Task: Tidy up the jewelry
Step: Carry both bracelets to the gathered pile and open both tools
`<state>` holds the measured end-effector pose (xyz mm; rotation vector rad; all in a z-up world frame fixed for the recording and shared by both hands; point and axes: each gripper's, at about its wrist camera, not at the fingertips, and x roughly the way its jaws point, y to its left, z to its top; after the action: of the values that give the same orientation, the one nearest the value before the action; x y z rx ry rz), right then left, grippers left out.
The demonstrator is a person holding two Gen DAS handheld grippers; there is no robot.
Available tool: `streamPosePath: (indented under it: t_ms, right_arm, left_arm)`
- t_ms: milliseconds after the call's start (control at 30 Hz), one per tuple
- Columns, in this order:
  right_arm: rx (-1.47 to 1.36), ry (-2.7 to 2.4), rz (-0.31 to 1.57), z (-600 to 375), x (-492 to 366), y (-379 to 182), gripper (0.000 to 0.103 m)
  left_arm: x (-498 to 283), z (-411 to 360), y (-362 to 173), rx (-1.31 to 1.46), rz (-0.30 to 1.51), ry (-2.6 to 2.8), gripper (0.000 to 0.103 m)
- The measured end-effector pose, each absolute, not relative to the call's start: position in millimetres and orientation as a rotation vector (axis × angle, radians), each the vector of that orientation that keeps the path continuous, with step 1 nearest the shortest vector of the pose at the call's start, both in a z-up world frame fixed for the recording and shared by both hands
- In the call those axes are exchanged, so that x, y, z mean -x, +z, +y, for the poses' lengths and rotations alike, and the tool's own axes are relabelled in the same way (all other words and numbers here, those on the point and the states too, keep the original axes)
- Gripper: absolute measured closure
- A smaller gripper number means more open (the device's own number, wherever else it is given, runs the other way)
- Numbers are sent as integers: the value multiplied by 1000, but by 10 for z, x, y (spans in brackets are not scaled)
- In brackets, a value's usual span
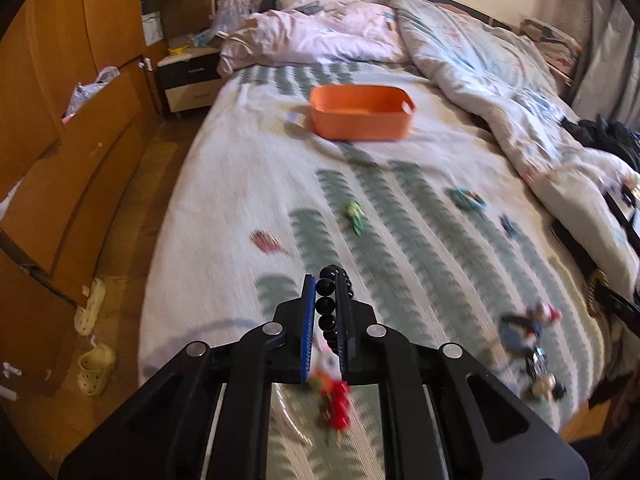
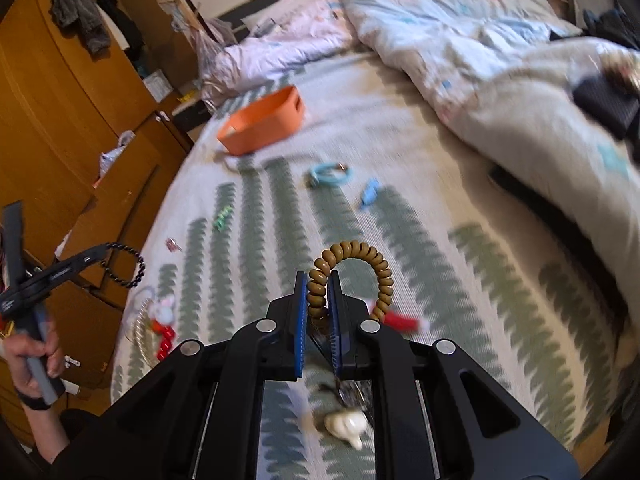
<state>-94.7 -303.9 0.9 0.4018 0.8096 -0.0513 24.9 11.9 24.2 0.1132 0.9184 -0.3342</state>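
While both hands hang over the bed (image 1: 224, 184), I have my left hand-held gripper (image 1: 326, 280) clamped on a black bead bracelet (image 1: 326, 304) and my right hand-held gripper (image 2: 318, 280) clamped on a tan coil bracelet (image 2: 352, 252); the orange bin (image 1: 360, 110) sits at twelve o'clock.

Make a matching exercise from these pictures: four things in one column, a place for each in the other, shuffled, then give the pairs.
Things
1. black beads
2. brown coil band
3. orange bin
4. blue ring

Places
A. lying loose on the bedspread
B. clamped in the right gripper
C. far up the bed, near the pillows
D. clamped in the left gripper

Pairs: 1-D, 2-B, 3-C, 4-A
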Motion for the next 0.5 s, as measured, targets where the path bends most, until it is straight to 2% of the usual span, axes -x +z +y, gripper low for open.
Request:
streamPosePath:
  t_ms: [433, 500]
  right_arm:
    - [-376, -137, 899, -3003, 991, -326, 91]
    - [-356, -151, 908, -2983, 969, -359, 86]
  left_arm:
    - [152, 13, -340, -198, 992, -340, 93]
    - [223, -9, -331, -230, 953, -313, 91]
